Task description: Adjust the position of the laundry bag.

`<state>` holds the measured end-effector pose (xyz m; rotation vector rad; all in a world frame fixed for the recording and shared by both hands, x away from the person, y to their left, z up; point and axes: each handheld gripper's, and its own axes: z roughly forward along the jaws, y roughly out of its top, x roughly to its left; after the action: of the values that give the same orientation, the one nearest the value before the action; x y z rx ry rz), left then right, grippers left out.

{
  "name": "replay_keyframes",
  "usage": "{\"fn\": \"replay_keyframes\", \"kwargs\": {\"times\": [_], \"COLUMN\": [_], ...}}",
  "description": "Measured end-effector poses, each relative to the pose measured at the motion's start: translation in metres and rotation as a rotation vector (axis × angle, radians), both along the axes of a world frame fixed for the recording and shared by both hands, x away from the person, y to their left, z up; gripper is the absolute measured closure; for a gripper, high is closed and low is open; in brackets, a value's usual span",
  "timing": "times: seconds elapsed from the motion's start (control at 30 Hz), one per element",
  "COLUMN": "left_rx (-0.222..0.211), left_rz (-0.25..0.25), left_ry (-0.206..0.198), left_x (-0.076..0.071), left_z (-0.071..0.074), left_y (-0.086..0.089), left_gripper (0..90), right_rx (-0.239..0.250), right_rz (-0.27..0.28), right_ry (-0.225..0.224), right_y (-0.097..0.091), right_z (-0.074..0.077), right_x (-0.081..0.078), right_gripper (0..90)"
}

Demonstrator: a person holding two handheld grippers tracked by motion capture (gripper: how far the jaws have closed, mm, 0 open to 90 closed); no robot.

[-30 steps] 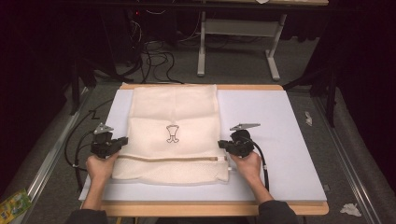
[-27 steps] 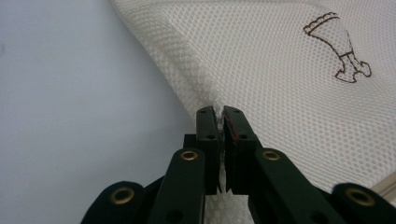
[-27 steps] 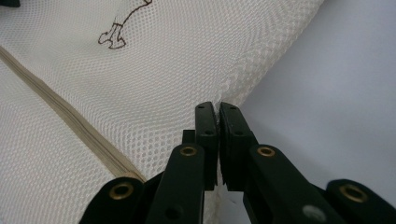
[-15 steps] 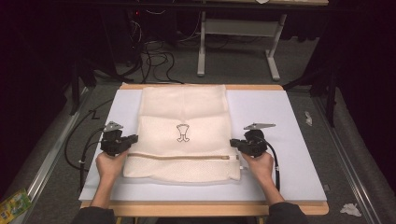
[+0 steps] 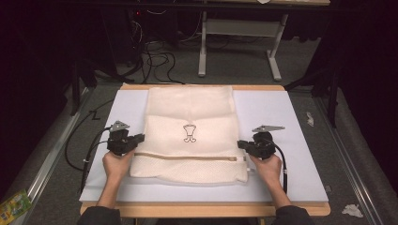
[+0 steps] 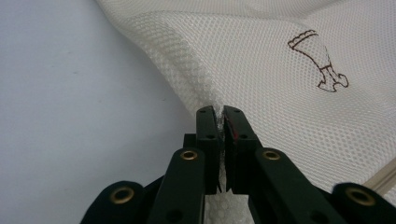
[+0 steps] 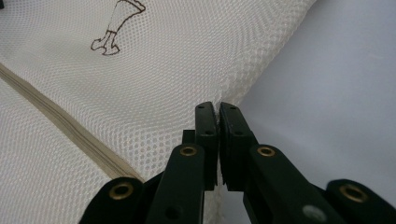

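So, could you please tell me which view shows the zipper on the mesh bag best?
The high view: the zipper runs in full across the mesh bag, from near the left claw to near the right claw. The right gripper view shows a diagonal stretch, the left gripper view just a corner.

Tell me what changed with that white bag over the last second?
Both grippers, left and right, pinching the mesh bag's side edges, carried it rightward and a bit away from the person. Their grip, the zipper and the table stayed the same.
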<state>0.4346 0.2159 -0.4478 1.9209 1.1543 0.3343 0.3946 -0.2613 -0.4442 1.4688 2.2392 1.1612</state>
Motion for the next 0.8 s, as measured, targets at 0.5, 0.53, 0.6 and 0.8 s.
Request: {"fn": "replay_keyframes", "kwargs": {"times": [0.5,0.53,0.6,0.8], "left_rx": [-0.026,-0.028,-0.028,-0.014], "left_rz": [-0.047,-0.052,-0.062,-0.07], "left_ry": [0.002,-0.002,0.0,0.007], "left_x": [0.001,0.001,0.0,0.001], "left_z": [-0.003,-0.002,-0.002,-0.007], "left_y": [-0.027,-0.029,-0.031,-0.043], "left_gripper": [85.6,85.5,85.5,85.5], "right_rx": [-0.01,-0.015,-0.02,-0.014], "right_rz": [-0.035,-0.04,-0.046,-0.06], "right_ry": [-0.026,-0.029,-0.034,-0.035], "right_y": [-0.028,-0.03,-0.034,-0.044], "right_z": [0.003,0.004,0.004,0.004], "right_x": [-0.015,-0.016,-0.018,-0.021], "right_gripper": [87.9,87.9,87.9,87.9]}}
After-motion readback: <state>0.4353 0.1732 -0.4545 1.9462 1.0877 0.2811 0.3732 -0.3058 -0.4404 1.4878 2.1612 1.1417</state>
